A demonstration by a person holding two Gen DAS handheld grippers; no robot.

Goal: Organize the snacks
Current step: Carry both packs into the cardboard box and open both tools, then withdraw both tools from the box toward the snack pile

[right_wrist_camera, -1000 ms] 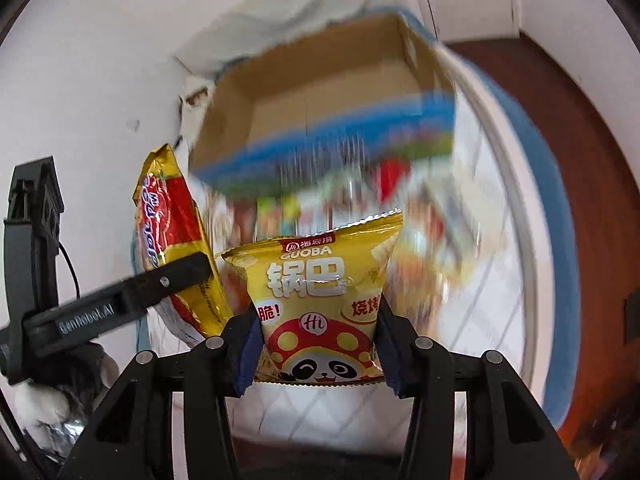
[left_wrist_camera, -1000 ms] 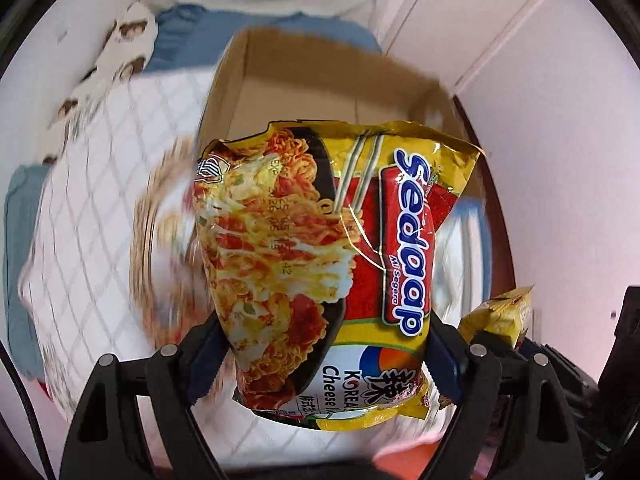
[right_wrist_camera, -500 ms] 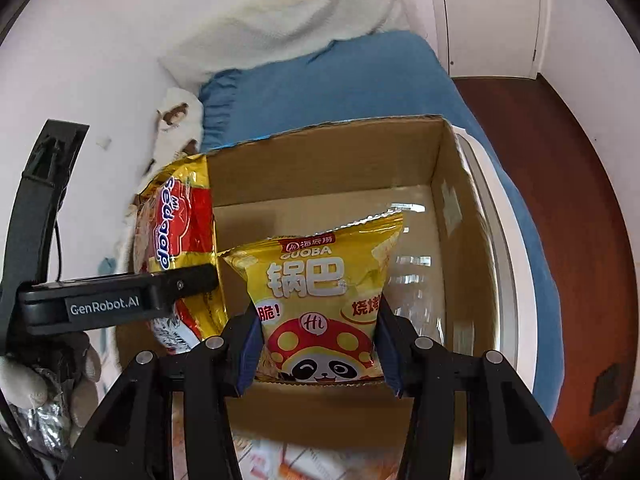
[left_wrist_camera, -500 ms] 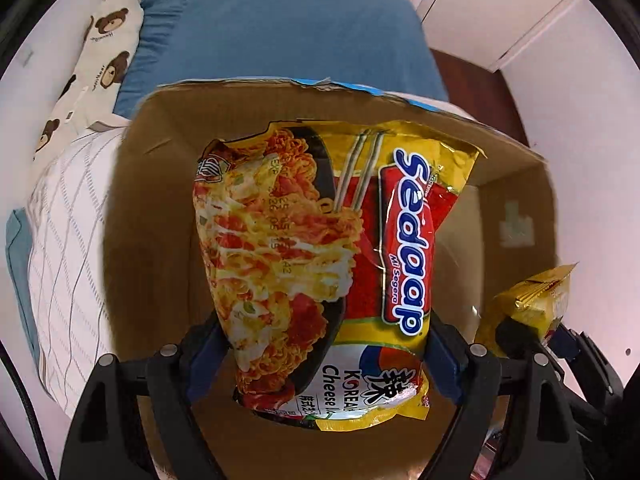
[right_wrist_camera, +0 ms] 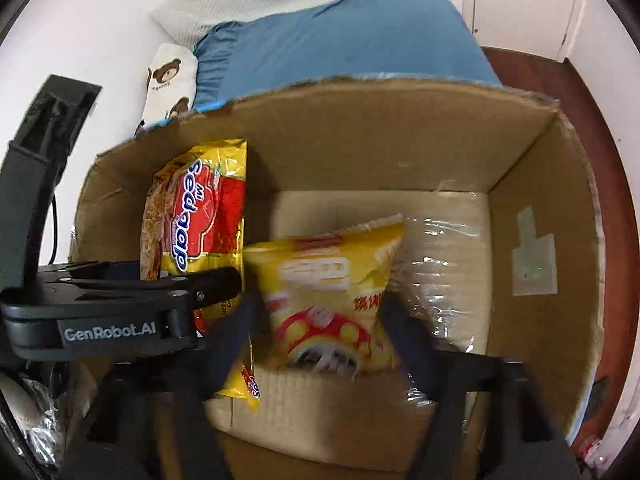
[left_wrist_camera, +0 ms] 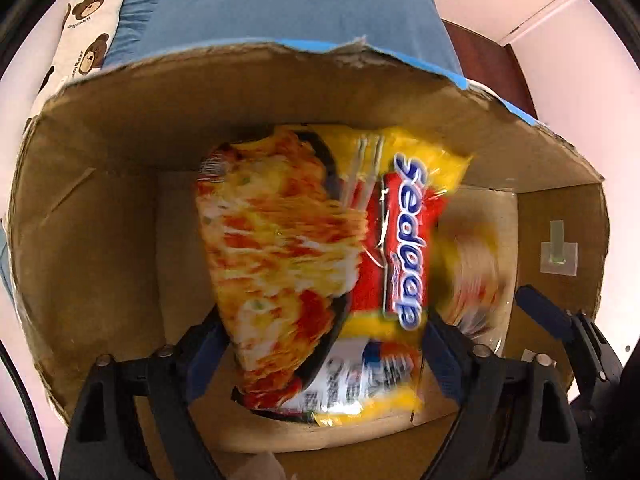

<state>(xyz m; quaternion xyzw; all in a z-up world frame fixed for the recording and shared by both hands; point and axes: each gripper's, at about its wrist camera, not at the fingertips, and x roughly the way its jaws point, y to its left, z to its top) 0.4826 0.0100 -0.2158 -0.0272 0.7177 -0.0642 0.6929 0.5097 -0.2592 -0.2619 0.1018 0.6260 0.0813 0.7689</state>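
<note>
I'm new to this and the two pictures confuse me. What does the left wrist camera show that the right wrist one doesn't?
Only the left wrist view shows the noodle packet's full front, between the left gripper's fingers. Only the right wrist view shows the yellow snack bag's printed front, sharply, plus the wooden floor. Both show the cardboard box, both snacks inside it, the blue bedding and bear-print fabric.

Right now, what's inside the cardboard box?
Inside the cardboard box: the Sedaap noodle packet and the yellow snack bag, both blurred. The floor beneath them is hidden; taped floor shows alongside.
</note>
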